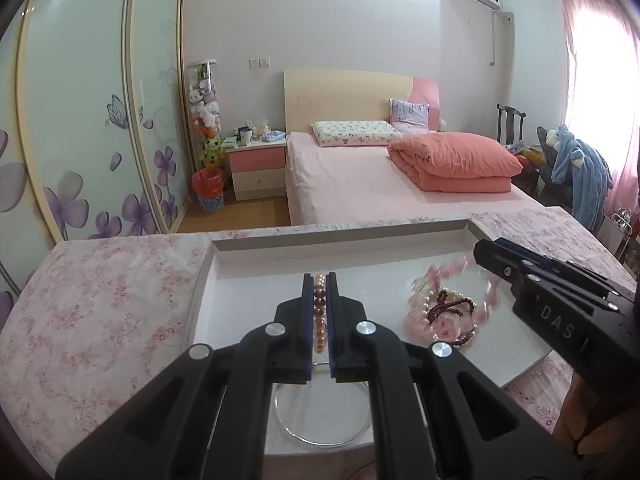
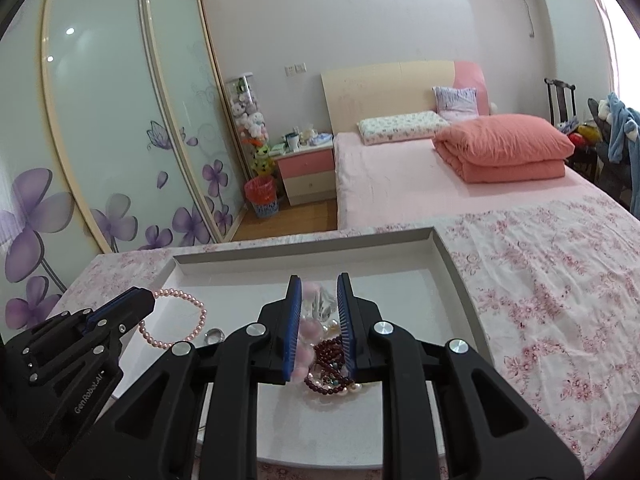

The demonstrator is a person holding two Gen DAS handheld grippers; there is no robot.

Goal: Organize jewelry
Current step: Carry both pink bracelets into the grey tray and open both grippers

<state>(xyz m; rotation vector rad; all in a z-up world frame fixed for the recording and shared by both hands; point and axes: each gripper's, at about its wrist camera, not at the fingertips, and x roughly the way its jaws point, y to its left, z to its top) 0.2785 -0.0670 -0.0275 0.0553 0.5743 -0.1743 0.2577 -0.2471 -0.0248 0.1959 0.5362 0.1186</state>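
My left gripper [image 1: 320,280] is shut on a pink-and-purple pearl bracelet [image 1: 319,312] above a white tray [image 1: 260,280]. In the right wrist view the left gripper [image 2: 148,302] comes in from the left, and the pearl bracelet [image 2: 200,312] hangs from it as a loop. My right gripper [image 2: 319,280] has its jaws apart over a pile of jewelry [image 2: 328,356] of dark red beads and pearls. A bracelet of large pale pink beads [image 2: 306,330] lies between the pads, along the left one. In the left wrist view the right gripper [image 1: 480,250] is above the pile [image 1: 444,312], with the pink beads blurred.
A thin silver bangle [image 1: 280,416] lies in the tray under my left gripper, and a small silver ring [image 2: 214,335] lies near the pearl loop. The tray [image 2: 400,300] sits on a pink floral cloth [image 1: 100,300]. A bed [image 1: 360,184] stands beyond. A hand [image 1: 580,420] holds the right gripper.
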